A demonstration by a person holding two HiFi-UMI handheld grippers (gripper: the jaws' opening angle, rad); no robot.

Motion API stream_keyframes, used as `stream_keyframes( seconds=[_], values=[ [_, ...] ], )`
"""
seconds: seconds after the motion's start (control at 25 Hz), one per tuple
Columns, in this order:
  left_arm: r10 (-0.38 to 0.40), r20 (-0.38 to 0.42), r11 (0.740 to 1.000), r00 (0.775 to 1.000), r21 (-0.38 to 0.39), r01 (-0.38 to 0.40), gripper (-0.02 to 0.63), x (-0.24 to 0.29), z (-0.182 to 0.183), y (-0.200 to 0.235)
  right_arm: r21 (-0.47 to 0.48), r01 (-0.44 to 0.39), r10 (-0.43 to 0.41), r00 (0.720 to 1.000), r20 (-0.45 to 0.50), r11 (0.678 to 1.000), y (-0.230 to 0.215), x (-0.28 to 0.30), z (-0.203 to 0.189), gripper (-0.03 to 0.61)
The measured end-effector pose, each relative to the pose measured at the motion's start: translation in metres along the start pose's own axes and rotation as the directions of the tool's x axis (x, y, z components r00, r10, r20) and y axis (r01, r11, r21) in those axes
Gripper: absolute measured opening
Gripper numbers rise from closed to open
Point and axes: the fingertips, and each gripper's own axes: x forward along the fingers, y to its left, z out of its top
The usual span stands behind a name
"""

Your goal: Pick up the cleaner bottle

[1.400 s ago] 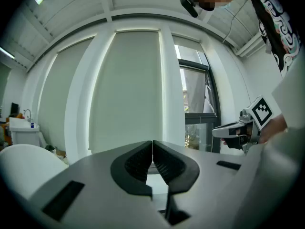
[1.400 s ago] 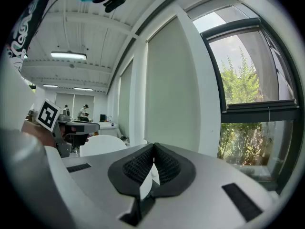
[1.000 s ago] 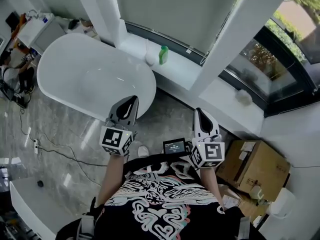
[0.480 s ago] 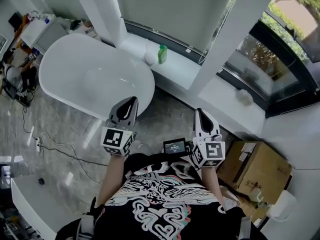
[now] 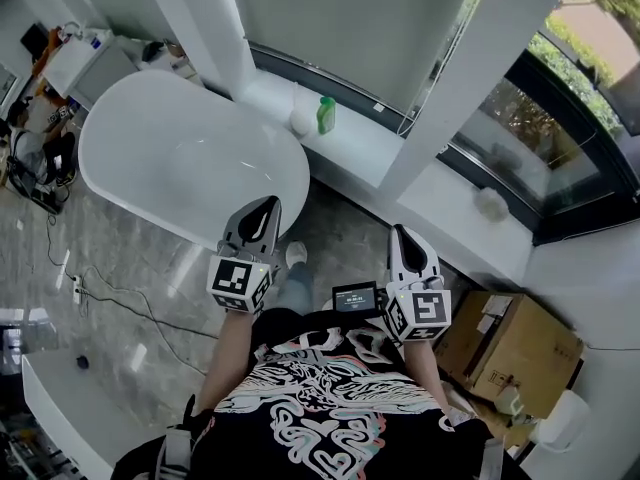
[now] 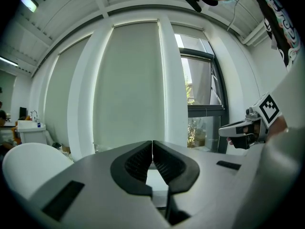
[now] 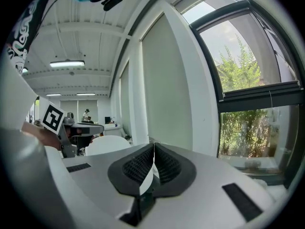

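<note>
Left claw [image 5: 267, 205] and right claw [image 5: 400, 232], both pressed together, have edged toward the cleaner bottle [image 5: 326, 114]

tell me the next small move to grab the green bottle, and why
Probably carry the left gripper forward toward the green bottle and open its jaws on the way: the bottle stands upright on the window ledge, well ahead of it, and its jaws are shut on nothing.

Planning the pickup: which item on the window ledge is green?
The upright bottle, just right of a white rounded thing; the lone lump farther right along the ledge is pale too.
</note>
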Motion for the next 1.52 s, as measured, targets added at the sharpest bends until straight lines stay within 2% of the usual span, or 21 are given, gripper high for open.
stream_keyframes(
  seconds=[0.36, 0.6, 0.88, 1.16, 1.44, 1.52],
  values=[
    [0.005, -0.001, 1.000, 1.000, -0.019, -0.005, 0.018, 0.052, 0.000, 0.034, 0.000, -0.007, 0.007, 1.000, -0.011, 1.000, -0.013, 0.056, 0.010, 0.028],
    [-0.035, -0.018, 0.999, 0.999, -0.001, 0.035, 0.020, 0.107, 0.002, 0.060, 0.016, -0.008, 0.009, 1.000, -0.016, 1.000, -0.025, 0.110, 0.020, 0.028],
    [-0.072, -0.040, 0.997, 0.997, -0.002, 0.072, 0.020, 0.165, 0.005, 0.119, 0.045, 0.034, -0.032, 0.999, -0.038, 0.998, -0.034, 0.190, 0.038, 0.028],
    [-0.095, -0.042, 0.995, 0.995, 0.008, 0.095, 0.020, 0.226, 0.014, 0.181, 0.010, 0.051, -0.050, 0.997, -0.051, 0.999, -0.031, 0.277, 0.066, 0.028],
    [-0.123, -0.038, 0.992, 0.992, 0.009, 0.123, 0.020, 0.264, 0.007, 0.206, 0.006, 0.050, -0.049, 0.996, -0.071, 0.999, -0.027, 0.320, 0.059, 0.028],
    [-0.129, -0.048, 0.991, 0.991, 0.035, 0.130, 0.019, 0.276, 0.000, 0.217, 0.012, 0.067, -0.066, 0.996, -0.058, 0.998, -0.029, 0.333, 0.060, 0.028]
  ],
)
